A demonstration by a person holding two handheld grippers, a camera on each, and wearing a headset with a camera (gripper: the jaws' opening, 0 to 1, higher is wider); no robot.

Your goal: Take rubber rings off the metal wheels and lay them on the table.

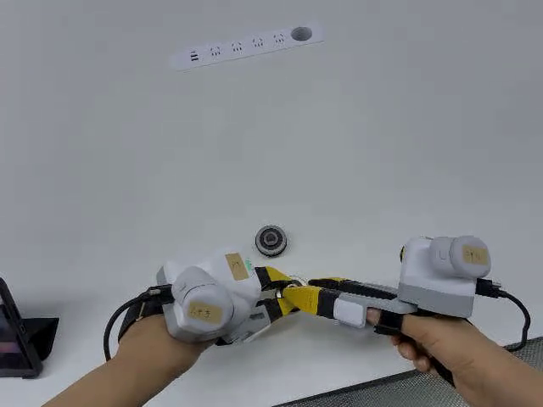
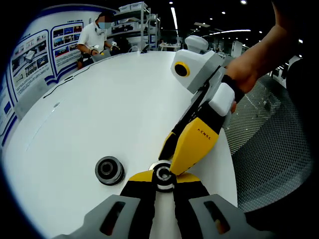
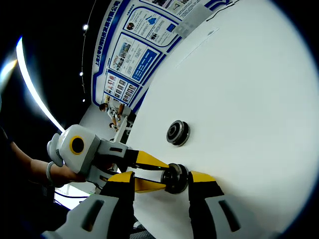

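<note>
The white worktop point(image 1: 382, 153) carries a power strip point(image 1: 246, 44) at 12 o'clock from the grippers in the head view. A dark propped device point(image 1: 17, 335) sits at 9 o'clock, and a grey mesh mat point(image 1: 441, 388) lies along the near edge at 5 o'clock. All of these are well apart from the work. In the left gripper view a person point(image 2: 94, 36) stands at the far end of the worktop, next to wall posters point(image 2: 37, 52). A loose wheel point(image 1: 271, 240) lies flat on the worktop just beyond the jaw tips, at 12 o'clock from them, and neither gripper touches it. It shows a dark rubber ring point(image 2: 98, 171) around a grey metal hub. The held wheel point(image 2: 163, 175) looks the same, with a dark outer band and a bright metal centre, and it is raised slightly off the surface. The left gripper point(image 1: 287, 291) has its yellow-tipped jaws closed on this wheel from both sides. The right gripper point(image 3: 163, 175) approaches from the opposite side with its jaws partly open. In its own view the wheel sits between its tips, against the 3 o'clock tip. A gap remains at the 9 o'clock tip, and one of the left gripper's jaws passes through it.
</note>
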